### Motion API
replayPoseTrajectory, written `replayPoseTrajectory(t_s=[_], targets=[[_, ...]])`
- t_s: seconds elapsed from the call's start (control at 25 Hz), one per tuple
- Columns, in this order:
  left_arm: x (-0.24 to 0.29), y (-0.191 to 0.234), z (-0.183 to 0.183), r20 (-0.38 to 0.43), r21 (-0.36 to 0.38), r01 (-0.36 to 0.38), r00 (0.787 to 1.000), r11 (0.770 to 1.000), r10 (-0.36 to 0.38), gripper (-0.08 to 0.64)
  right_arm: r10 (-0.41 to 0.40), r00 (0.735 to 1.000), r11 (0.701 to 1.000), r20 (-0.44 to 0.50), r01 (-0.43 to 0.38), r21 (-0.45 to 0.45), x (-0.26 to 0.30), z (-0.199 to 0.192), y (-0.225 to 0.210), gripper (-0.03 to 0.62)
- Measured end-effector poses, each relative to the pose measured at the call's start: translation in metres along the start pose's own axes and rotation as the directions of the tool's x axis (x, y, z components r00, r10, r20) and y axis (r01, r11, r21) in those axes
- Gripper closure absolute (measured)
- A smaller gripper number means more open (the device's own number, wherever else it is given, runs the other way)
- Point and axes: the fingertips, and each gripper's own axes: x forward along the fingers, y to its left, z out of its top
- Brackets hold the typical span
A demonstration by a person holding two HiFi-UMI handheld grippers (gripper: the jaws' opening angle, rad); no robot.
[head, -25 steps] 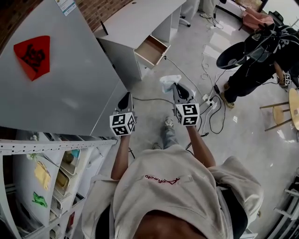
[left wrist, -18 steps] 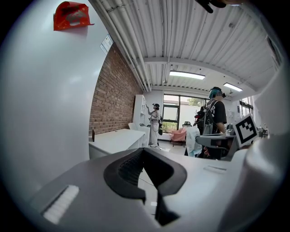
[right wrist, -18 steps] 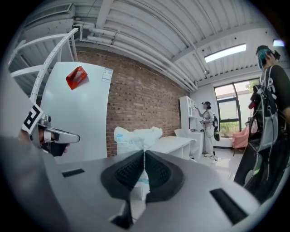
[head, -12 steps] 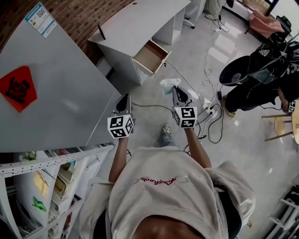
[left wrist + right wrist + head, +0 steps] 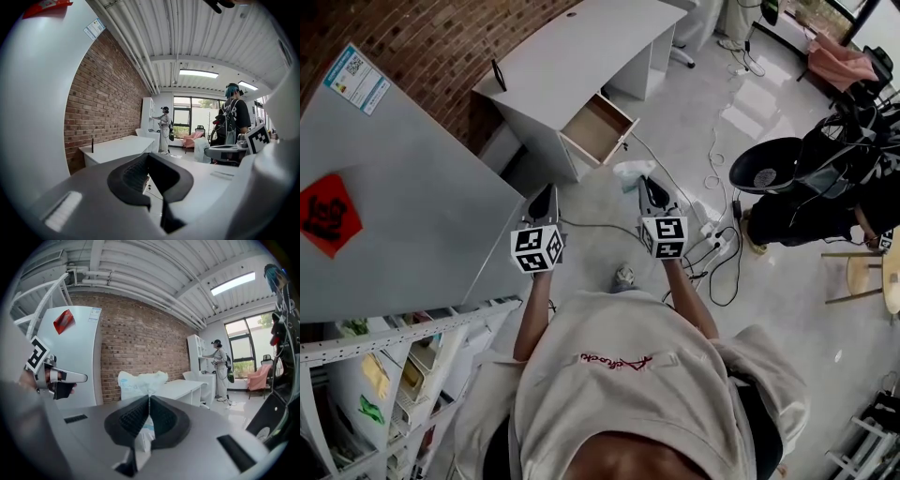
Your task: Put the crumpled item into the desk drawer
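A white desk [image 5: 572, 56] stands against the brick wall ahead, and its drawer [image 5: 598, 127] is pulled open and looks bare inside. My right gripper [image 5: 645, 183] is shut on a crumpled white plastic item [image 5: 633, 172] with blue print, held in the air over the floor short of the drawer. In the right gripper view the item [image 5: 140, 380] bulges above the closed pads [image 5: 136, 418] and hangs below them. My left gripper [image 5: 546, 197] is level with the right one, shut and holding nothing. The left gripper view shows the desk [image 5: 117, 145] beyond its jaws.
A tall grey cabinet [image 5: 394, 216] with a red paper sign stands close on my left, with shelving [image 5: 394, 375] of small items below it. Cables and a power strip [image 5: 717, 239] lie on the floor to the right. Another person in black [image 5: 806, 187] stands at far right.
The view has moved forward toward the desk. The desk and open drawer now sit nearer and more fully in view. Both grippers keep the same pose and hold.
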Motion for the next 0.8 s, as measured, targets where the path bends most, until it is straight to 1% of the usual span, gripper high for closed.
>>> replayPoseTrajectory(t_s=[0.2, 0.4, 0.6, 0.8], targets=[[0.028, -0.007, 0.008, 0.003, 0.000, -0.021, 1.000, 1.000, 0.021, 0.552, 0.032, 0.999, 0.999, -0.004, -0.031, 0.007, 0.014, 0.003, -0.017, 0.578], [0.043, -0.008, 0.013, 0.008, 0.005, -0.037, 0.999, 0.999, 0.037, 0.552, 0.056, 0.998, 0.998, -0.007, -0.056, 0.002, 0.026, 0.007, -0.025, 0.578], [0.054, -0.001, 0.013, 0.005, 0.010, -0.056, 0.998, 0.998, 0.056, 0.552, 0.074, 0.997, 0.997, -0.014, -0.074, -0.001, 0.038, 0.008, -0.032, 0.578], [0.068, 0.011, 0.004, -0.006, -0.006, -0.065, 0.998, 0.998, 0.065, 0.552, 0.086, 0.996, 0.996, -0.025, -0.086, -0.005, 0.058, 0.004, -0.035, 0.578]])
